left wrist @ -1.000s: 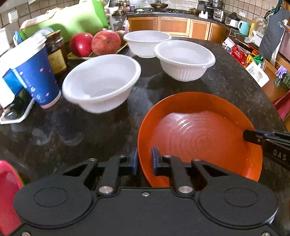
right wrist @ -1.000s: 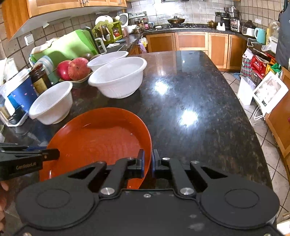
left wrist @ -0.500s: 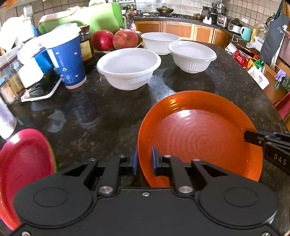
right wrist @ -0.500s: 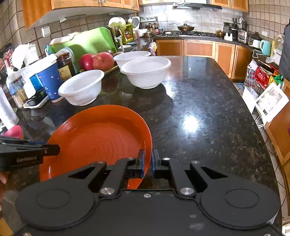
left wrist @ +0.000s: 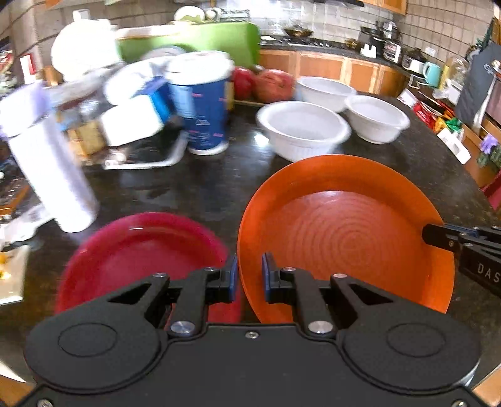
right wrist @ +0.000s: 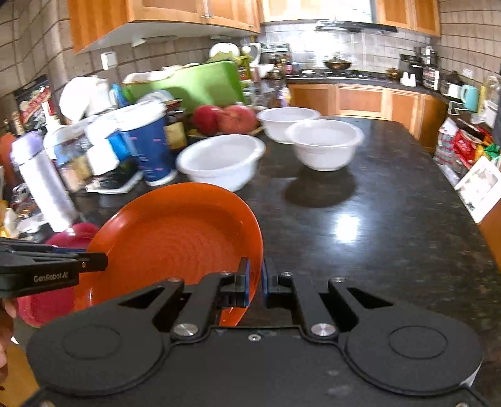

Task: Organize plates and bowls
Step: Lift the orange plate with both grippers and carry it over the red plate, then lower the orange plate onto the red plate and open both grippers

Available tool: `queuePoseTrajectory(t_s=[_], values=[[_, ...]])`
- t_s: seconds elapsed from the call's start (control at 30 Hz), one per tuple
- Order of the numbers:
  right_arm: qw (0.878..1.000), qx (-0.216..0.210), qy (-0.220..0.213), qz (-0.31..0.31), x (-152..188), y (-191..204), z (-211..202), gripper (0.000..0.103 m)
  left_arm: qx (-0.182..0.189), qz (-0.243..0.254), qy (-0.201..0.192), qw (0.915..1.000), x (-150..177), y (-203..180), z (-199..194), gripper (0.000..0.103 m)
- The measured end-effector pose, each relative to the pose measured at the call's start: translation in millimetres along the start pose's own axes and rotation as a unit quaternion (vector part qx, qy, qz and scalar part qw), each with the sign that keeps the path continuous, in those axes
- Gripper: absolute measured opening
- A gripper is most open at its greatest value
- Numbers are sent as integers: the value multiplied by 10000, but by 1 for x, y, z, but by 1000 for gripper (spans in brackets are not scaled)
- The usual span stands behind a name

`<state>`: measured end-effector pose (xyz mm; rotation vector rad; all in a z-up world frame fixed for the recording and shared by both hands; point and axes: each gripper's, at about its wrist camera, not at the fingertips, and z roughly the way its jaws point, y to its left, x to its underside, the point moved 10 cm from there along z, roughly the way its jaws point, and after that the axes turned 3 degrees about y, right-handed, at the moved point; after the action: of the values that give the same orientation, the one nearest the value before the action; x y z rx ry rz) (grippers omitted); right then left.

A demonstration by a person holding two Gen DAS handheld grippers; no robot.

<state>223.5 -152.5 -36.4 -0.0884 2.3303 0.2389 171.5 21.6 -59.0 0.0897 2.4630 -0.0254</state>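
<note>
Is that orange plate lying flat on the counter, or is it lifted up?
Lifted and tilted. The orange plate is pinched at opposite rims by the left gripper and right gripper, partly overlapping the red plate.

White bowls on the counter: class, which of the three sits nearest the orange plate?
The left bowl, beside the blue cup. Its rim nearly meets the orange plate; the other two bowls stand farther back.

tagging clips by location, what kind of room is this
Most likely a lived-in home kitchen. A gas hob with a pan sits under a range hood, wooden wall cabinets hang over a tiled backsplash, and the dark speckled stone counter carries three white plastic bowls and red apples.
</note>
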Motion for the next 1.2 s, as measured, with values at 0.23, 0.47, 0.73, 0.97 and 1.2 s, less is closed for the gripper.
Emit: queuePoseTrajectory(t_s=[0.23, 0.47, 0.73, 0.97, 1.2], values=[[9991, -382, 89, -166, 5, 75, 14, 10, -374, -238, -22, 9990, 13, 72, -11, 20], [9974, -583, 291, -306, 15, 133, 32, 10, -565, -433, 65, 9974, 29, 125, -11, 20], [9977, -480, 360, -332, 20, 163, 44, 11, -512, -414, 103, 9978, 35, 150, -5, 21], [9979, -410, 427, -255, 26, 169, 47, 14, -423, -321, 55, 9986, 35, 159, -3, 24], [9988, -301, 277, -255, 22, 172, 43, 18, -308, -203, -28, 9993, 35, 156, -8, 31]])
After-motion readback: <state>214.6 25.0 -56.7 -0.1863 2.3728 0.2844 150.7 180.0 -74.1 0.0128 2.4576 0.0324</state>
